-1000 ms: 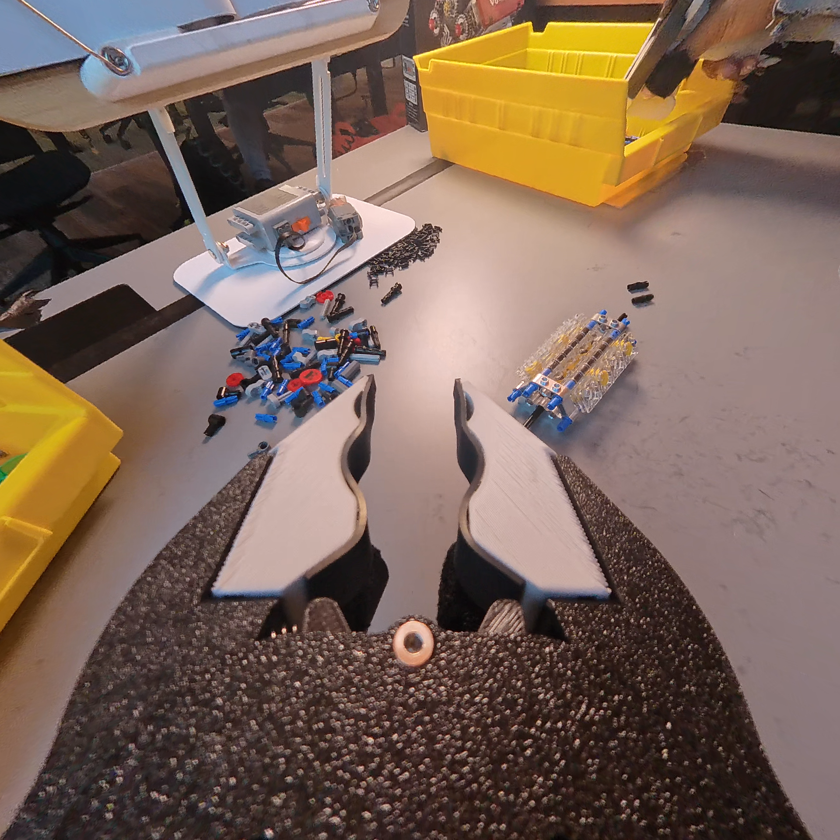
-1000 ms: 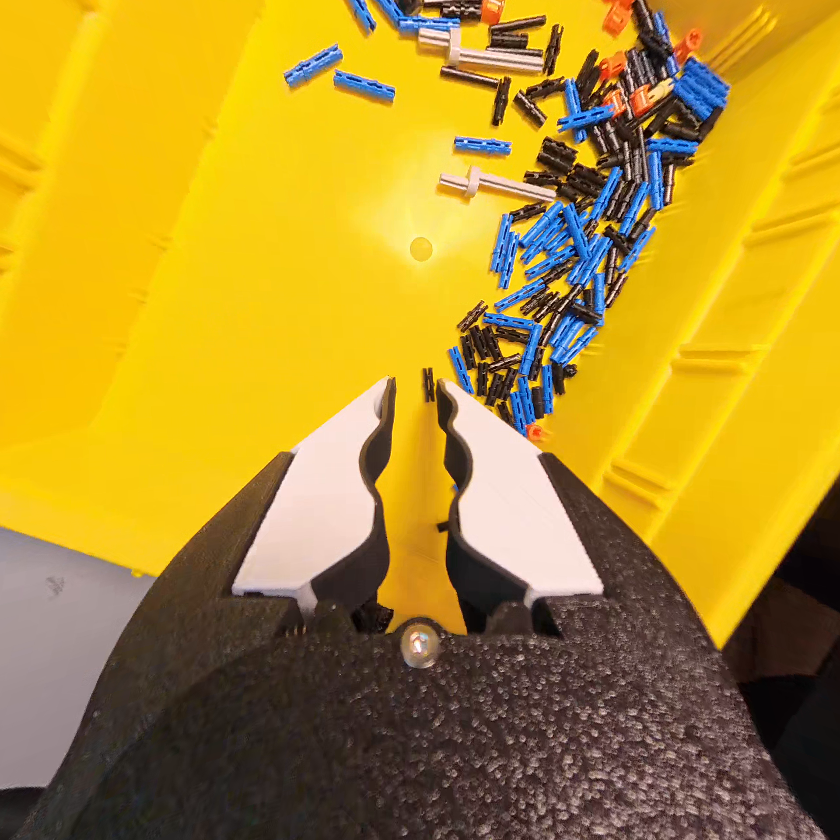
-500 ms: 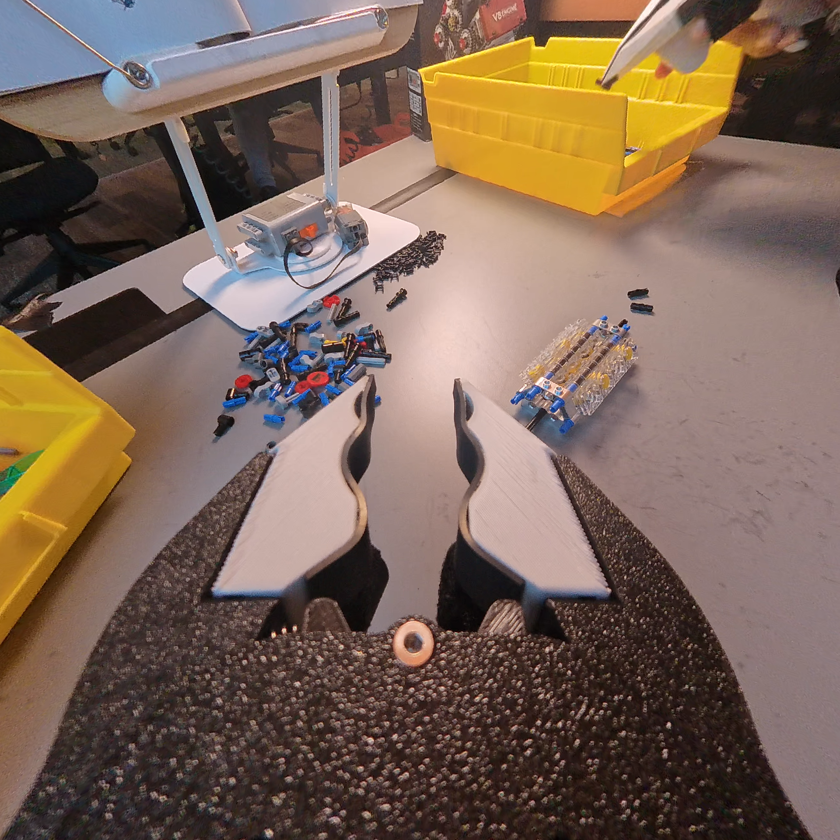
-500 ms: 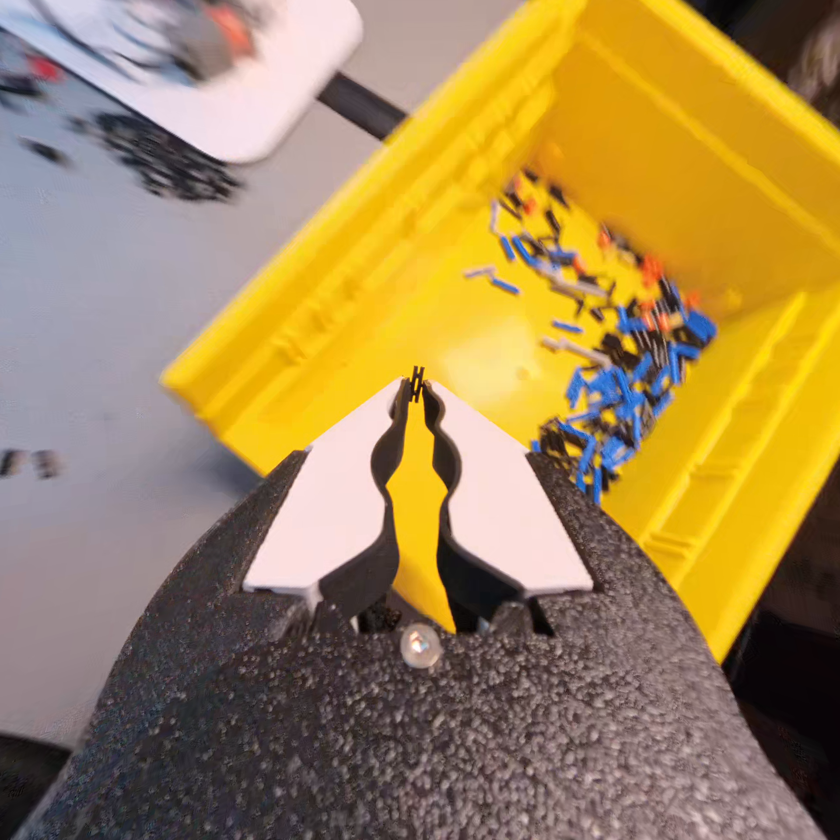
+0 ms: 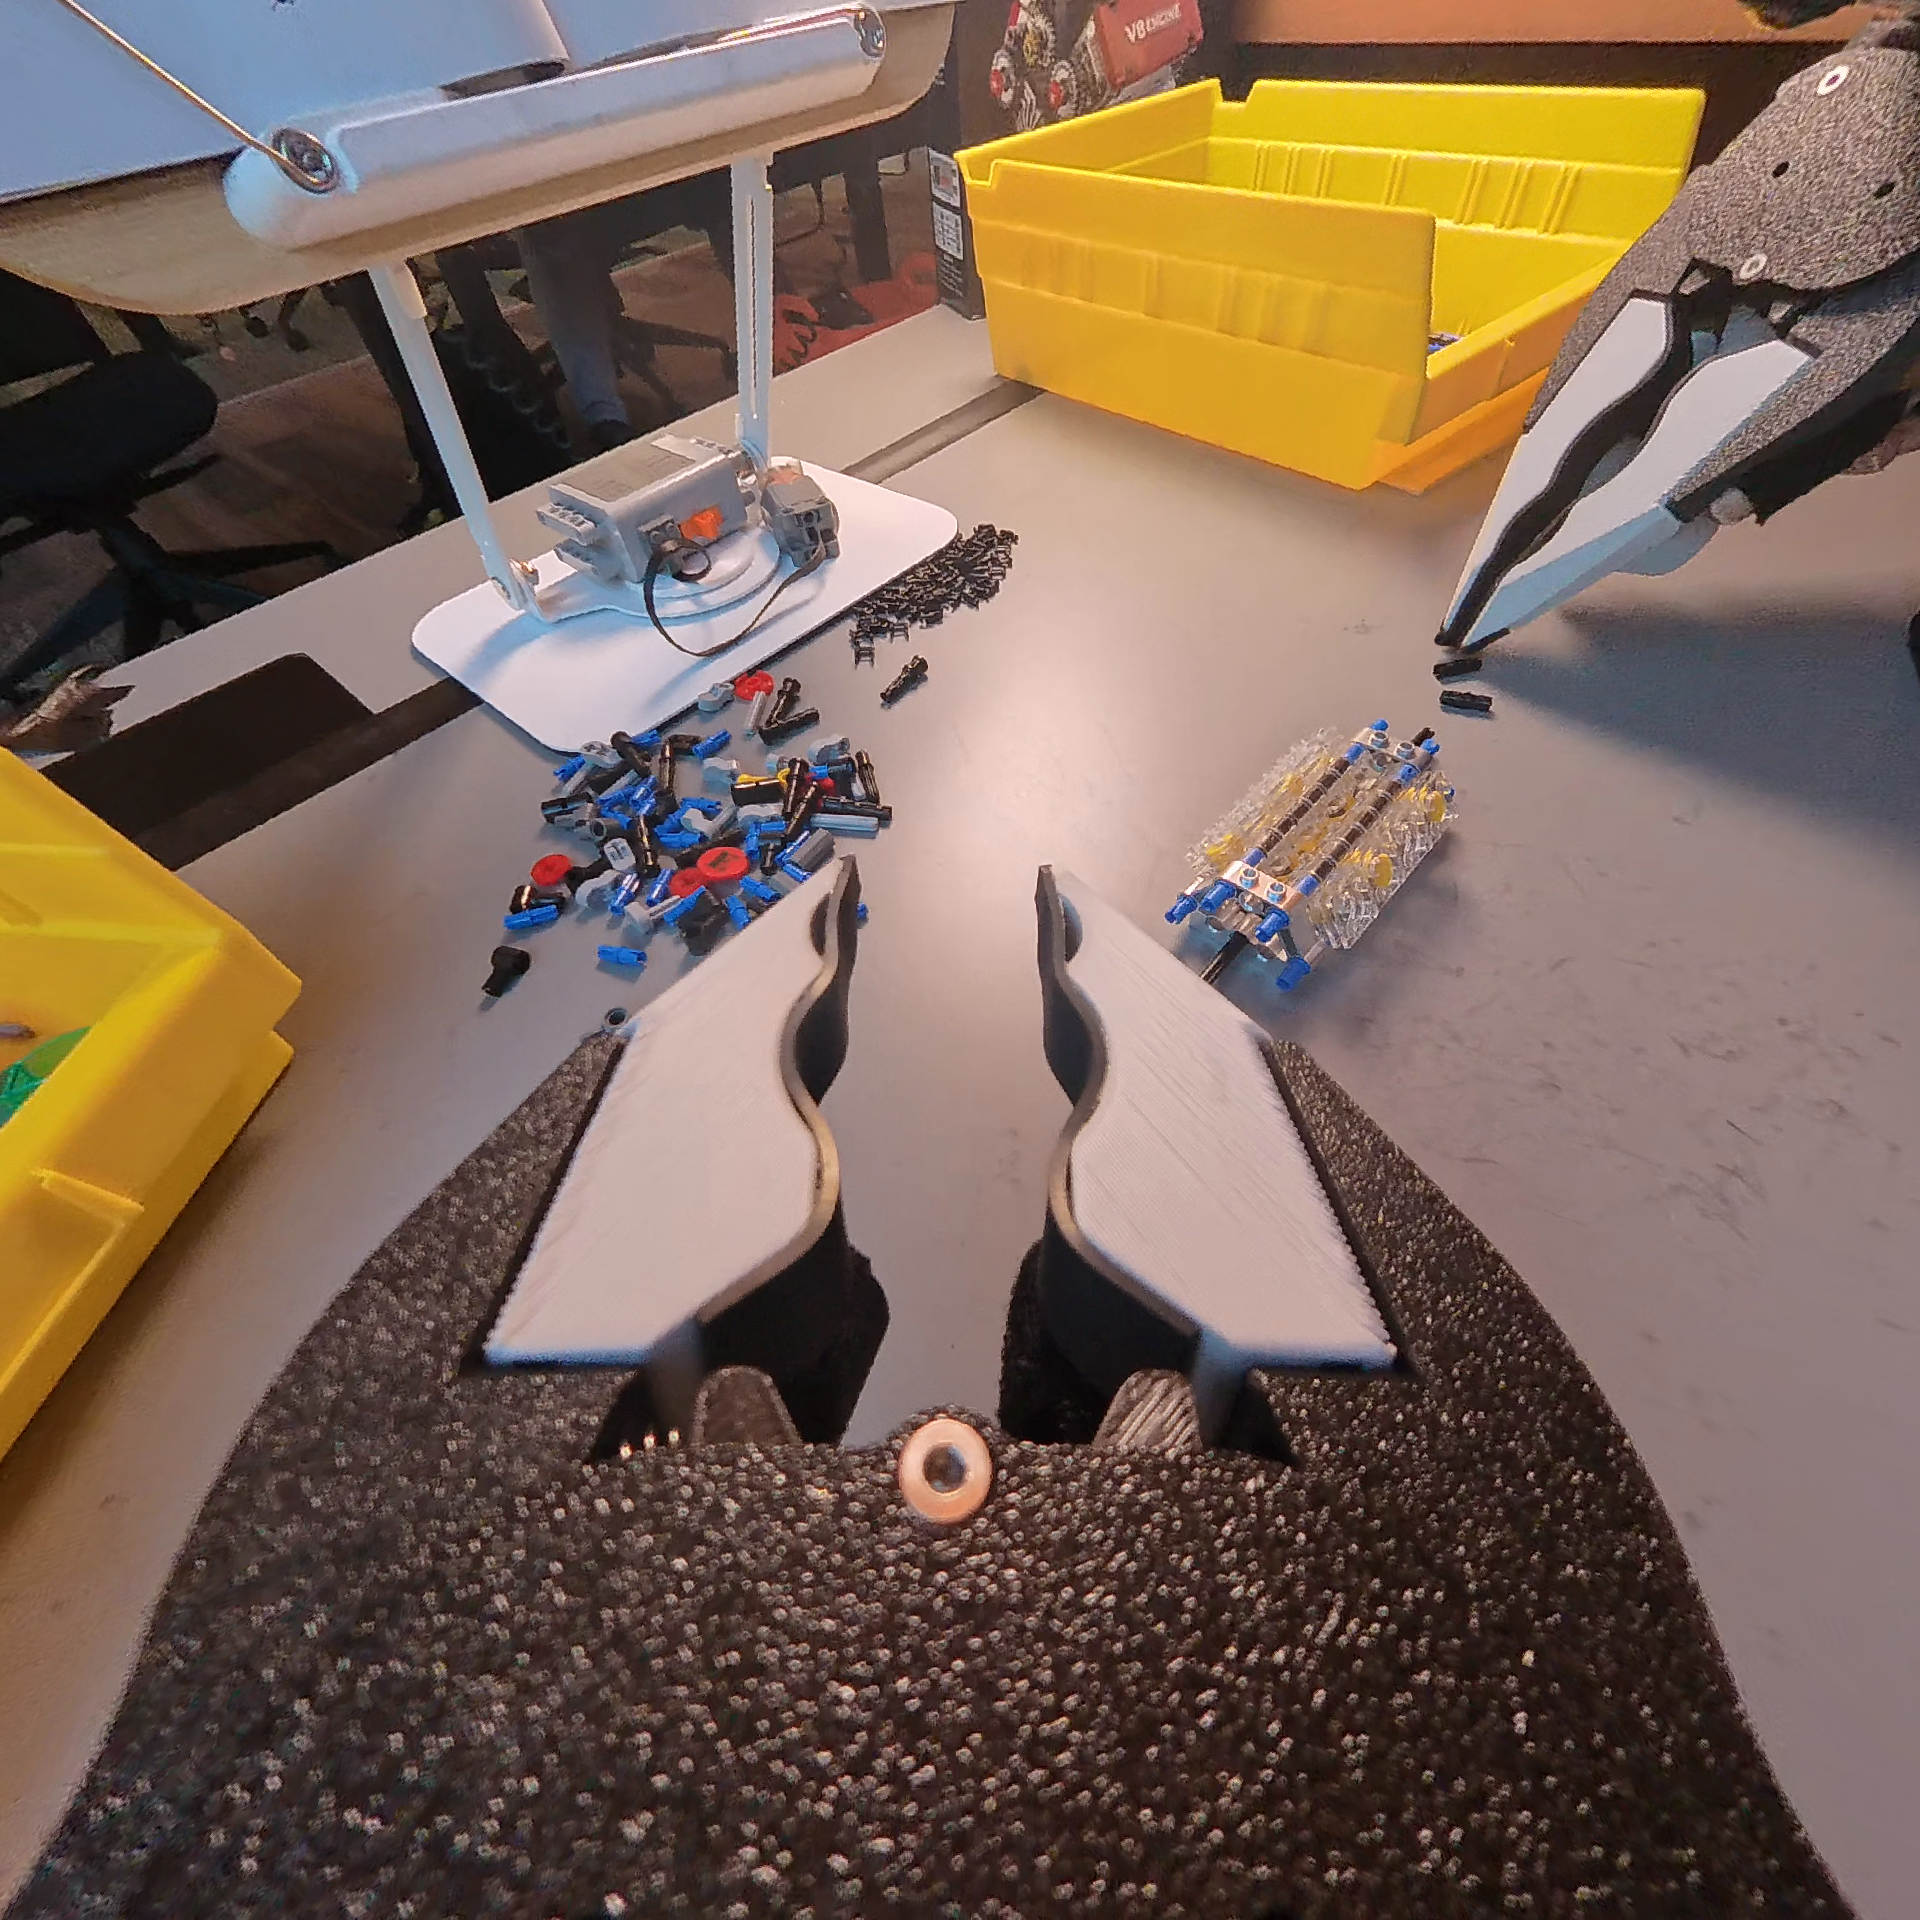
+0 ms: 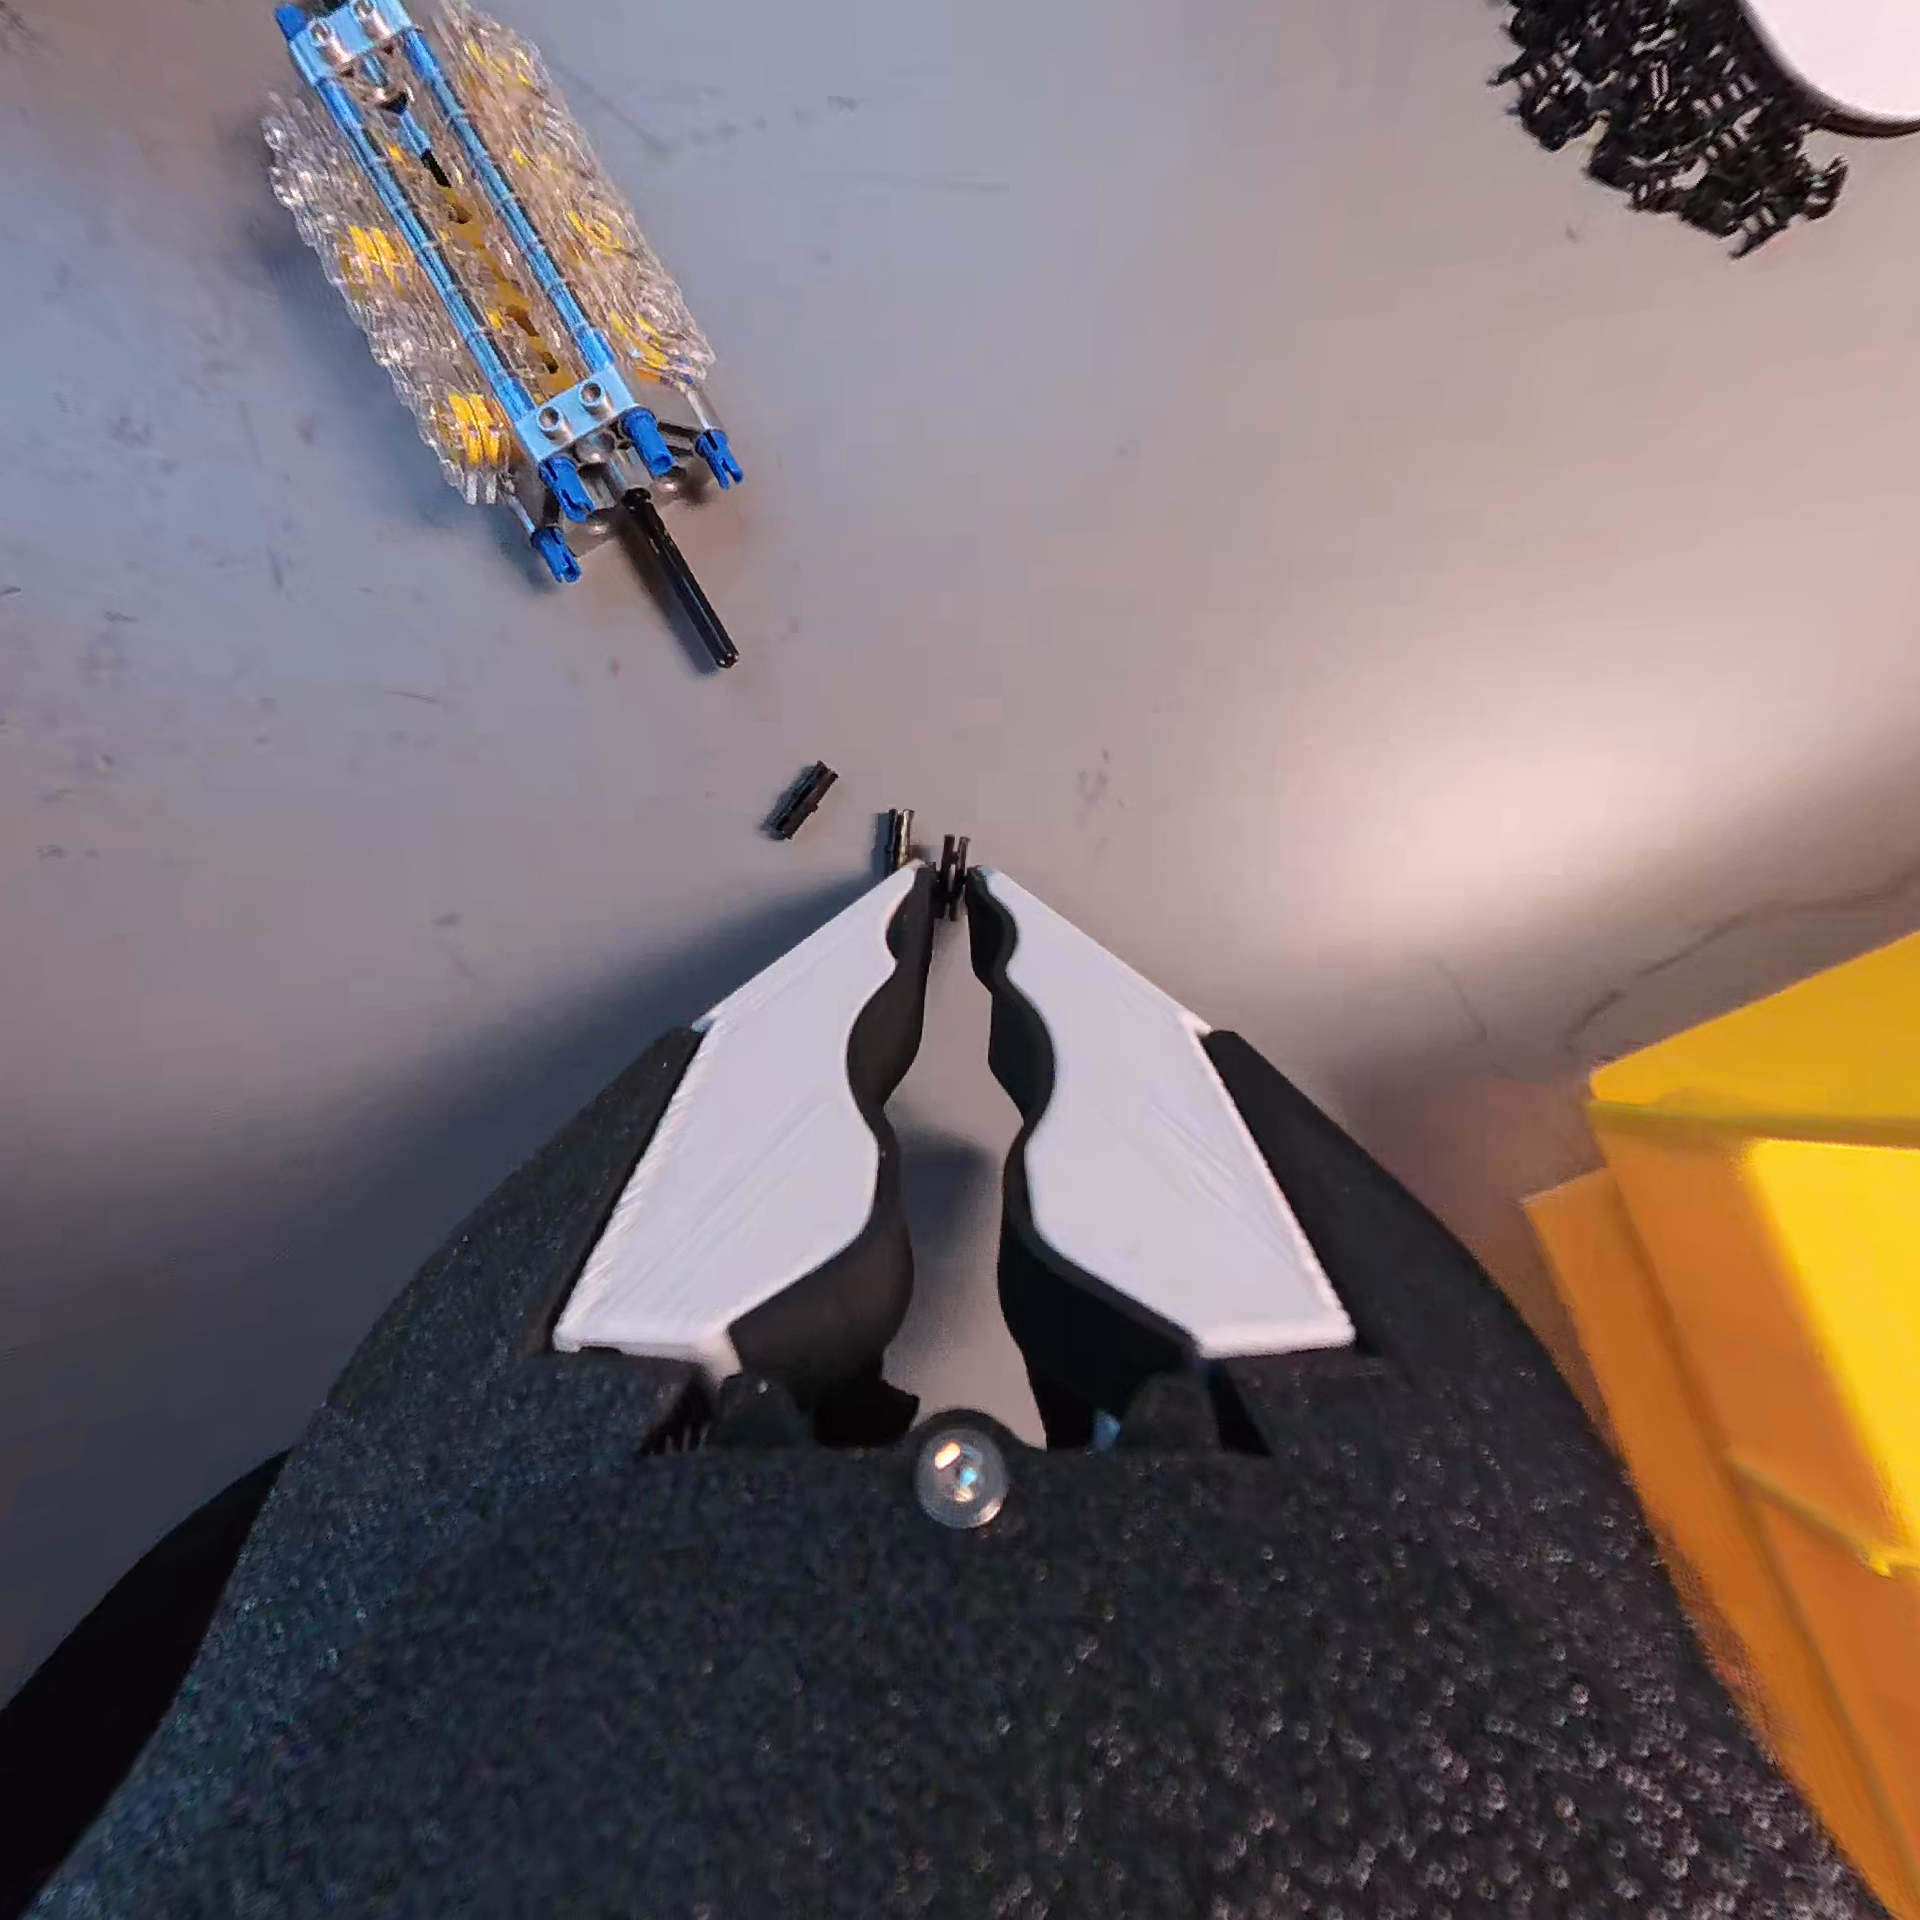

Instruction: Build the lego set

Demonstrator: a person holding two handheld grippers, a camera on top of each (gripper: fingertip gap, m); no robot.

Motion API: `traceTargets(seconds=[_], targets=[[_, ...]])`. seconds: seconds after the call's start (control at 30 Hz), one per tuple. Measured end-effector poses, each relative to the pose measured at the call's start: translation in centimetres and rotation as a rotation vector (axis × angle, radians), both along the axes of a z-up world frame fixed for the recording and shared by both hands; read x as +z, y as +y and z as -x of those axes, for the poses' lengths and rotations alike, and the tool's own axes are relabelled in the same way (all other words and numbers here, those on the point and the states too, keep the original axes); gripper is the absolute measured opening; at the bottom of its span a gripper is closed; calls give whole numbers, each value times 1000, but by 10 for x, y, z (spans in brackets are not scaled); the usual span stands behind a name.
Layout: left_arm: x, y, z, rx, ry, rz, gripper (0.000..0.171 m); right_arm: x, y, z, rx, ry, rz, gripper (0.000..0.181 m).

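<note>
My right gripper [image 6: 950, 878] is shut on a small black pin [image 6: 953, 864] and holds it just above the grey table, right beside two loose black pins [image 6: 900, 834] lying there. It also shows in the left wrist view [image 5: 1463, 636], tips down near those pins [image 5: 1463, 698]. A clear, yellow and blue brick assembly [image 6: 488, 301] lies up-left of it, also in the left wrist view [image 5: 1325, 840]. My left gripper [image 5: 948, 896] is open and empty above the table, between a pile of small mixed parts [image 5: 694, 831] and the assembly.
A yellow bin [image 5: 1236, 312] stands at the back right, its corner in the right wrist view [image 6: 1766, 1226]. A second yellow bin [image 5: 114, 1060] is at the left. A white stand base [image 5: 582, 665] carries a grey battery box [image 5: 649, 511]. A heap of black pins [image 5: 940, 580] lies beside it. Left tips to right tips: about 25 cm.
My right gripper closed on a black pin inside the yellow bin, lifted it out and carried it down to the table by the two loose pins. My left gripper has barely moved.
</note>
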State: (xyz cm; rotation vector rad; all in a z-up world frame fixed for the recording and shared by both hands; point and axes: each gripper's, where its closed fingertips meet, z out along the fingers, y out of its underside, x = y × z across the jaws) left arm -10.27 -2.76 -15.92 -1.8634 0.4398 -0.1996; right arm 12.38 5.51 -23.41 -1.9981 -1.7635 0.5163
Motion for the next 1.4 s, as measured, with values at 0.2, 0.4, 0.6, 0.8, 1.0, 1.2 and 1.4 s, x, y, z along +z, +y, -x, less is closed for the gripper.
traceTargets(seconds=[0.2, 0.4, 0.6, 0.8, 1.0, 1.2, 1.4], targets=[[-3, 0, -2, -4, 13, 8, 33, -4, 1, -2, 1, 5, -21, 4], [-5, 1, -1, -1, 12, 13, 33, -4, -1, -2, 9, 11, -33, 8], [-8, 2, 0, 4, 14, 19, 33, 28, 5, 13, 2, 148, -36, 17], [-17, 4, -4, -8, 19, 46, 33, 160, 67, 64, -96, 596, -337, 17], [-26, 6, -1, 0, 21, 68, 33, 263, 157, 116, -295, 895, -645, 9], [-27, 7, 1, 7, 5, 75, 33, 262, 228, 157, -415, 908, -651, 1], [-29, 7, 2, 5, -3, 89, 33, 254, 245, 165, -444, 914, -633, 0]])
